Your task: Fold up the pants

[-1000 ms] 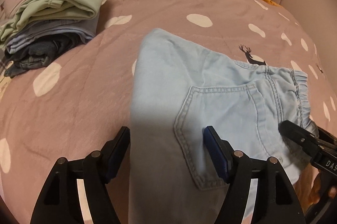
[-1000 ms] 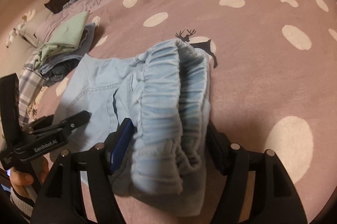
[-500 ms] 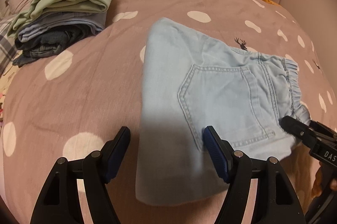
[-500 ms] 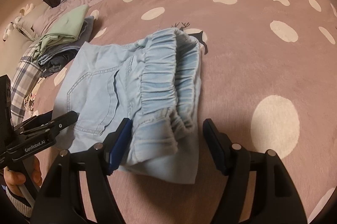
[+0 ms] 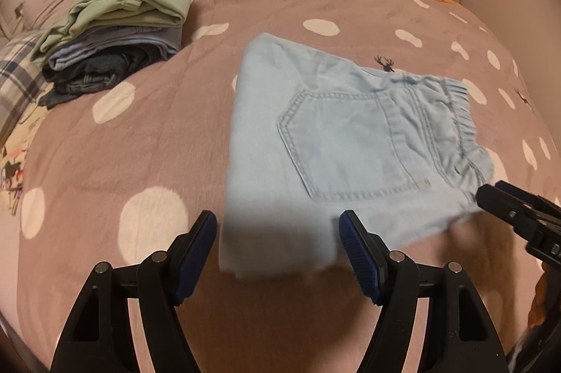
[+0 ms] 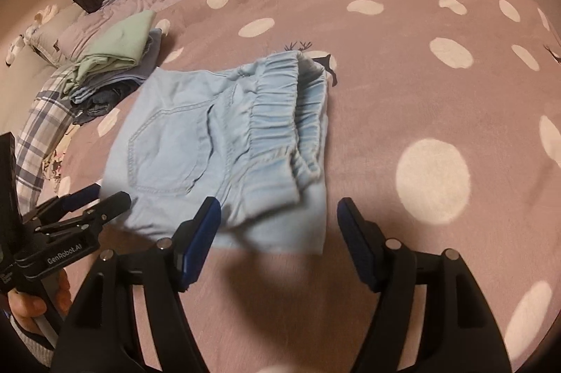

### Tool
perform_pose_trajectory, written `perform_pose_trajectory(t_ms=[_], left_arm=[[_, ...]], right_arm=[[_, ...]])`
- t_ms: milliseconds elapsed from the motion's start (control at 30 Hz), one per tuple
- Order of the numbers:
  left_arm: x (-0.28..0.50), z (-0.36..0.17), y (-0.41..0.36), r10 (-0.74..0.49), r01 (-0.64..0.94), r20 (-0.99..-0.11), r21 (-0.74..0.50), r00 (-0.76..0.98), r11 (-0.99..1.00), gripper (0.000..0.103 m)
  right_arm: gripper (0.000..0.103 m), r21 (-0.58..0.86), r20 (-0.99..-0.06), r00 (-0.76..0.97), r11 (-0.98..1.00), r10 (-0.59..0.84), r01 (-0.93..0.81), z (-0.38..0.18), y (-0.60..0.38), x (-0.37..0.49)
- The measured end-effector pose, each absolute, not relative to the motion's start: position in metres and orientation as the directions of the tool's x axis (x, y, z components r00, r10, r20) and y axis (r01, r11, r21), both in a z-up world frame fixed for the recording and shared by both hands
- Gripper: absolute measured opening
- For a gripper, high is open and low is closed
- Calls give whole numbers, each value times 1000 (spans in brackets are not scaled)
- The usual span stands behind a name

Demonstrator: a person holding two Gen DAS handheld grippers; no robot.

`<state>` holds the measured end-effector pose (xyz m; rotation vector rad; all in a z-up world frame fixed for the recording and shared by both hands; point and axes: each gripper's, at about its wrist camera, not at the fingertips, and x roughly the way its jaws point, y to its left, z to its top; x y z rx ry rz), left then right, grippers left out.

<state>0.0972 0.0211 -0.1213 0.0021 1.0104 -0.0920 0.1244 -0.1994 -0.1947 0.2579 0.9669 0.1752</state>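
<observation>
With the light-blue denim pants (image 5: 336, 141) folded into a compact rectangle on the dotted bedspread (image 5: 133, 141), the step looks like letting go, best done by lifting straight off so no pad drags a layer askew. The left gripper (image 5: 277, 253) hangs spread and empty at the pants' near edge; the right gripper (image 6: 278, 239), jaws just opening, is clear beside the gathered elastic waistband (image 6: 280, 113). The soft stitched cloth lies flat, well apart from the folded stack (image 5: 115, 47).

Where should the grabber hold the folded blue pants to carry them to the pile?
Probably the near folded edge of the folded blue pants, coming in low from the front. The layers lie flat and stacked there, so one pinch could catch them all; the bunchy waistband is thicker and looser.
</observation>
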Motion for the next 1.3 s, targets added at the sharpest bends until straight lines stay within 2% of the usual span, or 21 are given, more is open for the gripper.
perform_pose_trajectory(t_ms=[67, 133, 200, 333, 433, 800, 1300], left_arm=[[91, -118, 19, -90, 80, -856, -57, 509, 995, 73], [83, -112, 16, -112, 93, -856, -75, 504, 993, 73], [69, -100, 12, -115, 105, -844, -69, 523, 992, 74], [46, -79, 7, -105, 103, -822, -57, 559, 993, 90], [30, -64, 5, -111, 100, -803, -64, 586, 993, 97], [-12, -18, 4, -87, 76, -749, -48, 657, 996, 97], [-24, -18, 5, -53, 59, -744, -19, 667, 998, 97]], right_arm=[[83, 307, -789, 553, 951, 268, -24, -189, -201, 115], [98, 312, -786, 553, 950, 277, -32, -180, -200, 104], [103, 301, -781, 559, 952, 279, -56, -170, -197, 92], [103, 265, -763, 584, 958, 277, -108, -149, -191, 71], [103, 249, -748, 601, 959, 281, -139, -137, -187, 56], [103, 235, -678, 667, 951, 309, -202, -88, -178, 18], [103, 232, -670, 664, 943, 333, -239, -82, -167, 4]])
